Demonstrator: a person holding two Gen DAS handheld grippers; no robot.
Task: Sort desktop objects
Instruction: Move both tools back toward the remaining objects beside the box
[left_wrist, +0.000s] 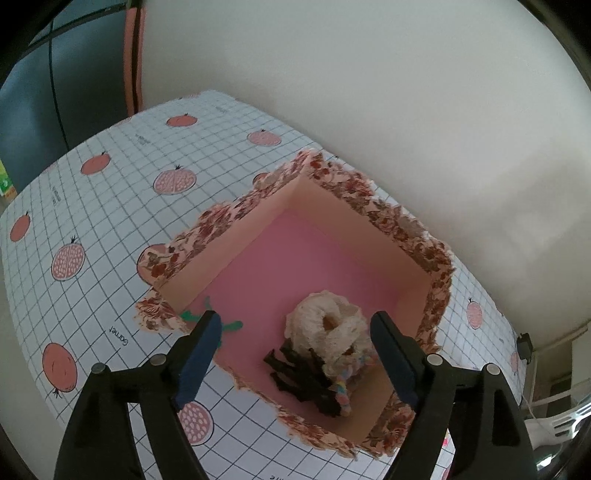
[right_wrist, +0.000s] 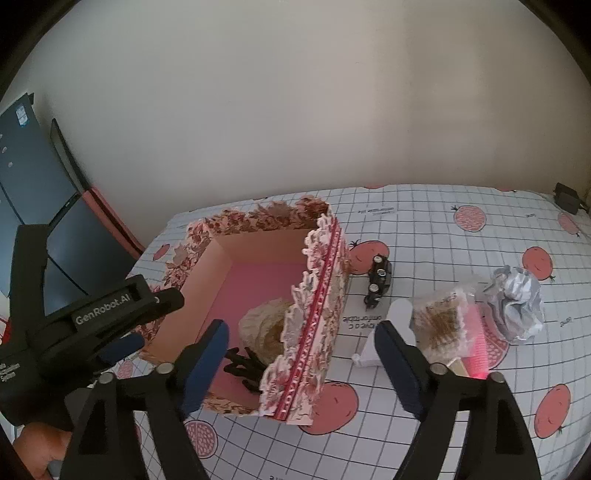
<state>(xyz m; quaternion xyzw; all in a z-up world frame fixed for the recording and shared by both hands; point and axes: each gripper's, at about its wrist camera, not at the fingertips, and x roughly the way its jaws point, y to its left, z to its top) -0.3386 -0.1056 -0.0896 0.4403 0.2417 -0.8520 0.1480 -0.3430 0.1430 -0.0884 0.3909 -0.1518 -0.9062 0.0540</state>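
Both the left gripper and right gripper hang with jaws spread, pinching nothing. Reaching sideways for the crumpled foil risks clipping the box wall.

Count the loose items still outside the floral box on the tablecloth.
4: a small black toy car beside the box's right wall, a white plastic piece nearer, a clear packet of brown bits beside it, crumpled silver foil farthest right. Others may be hidden.
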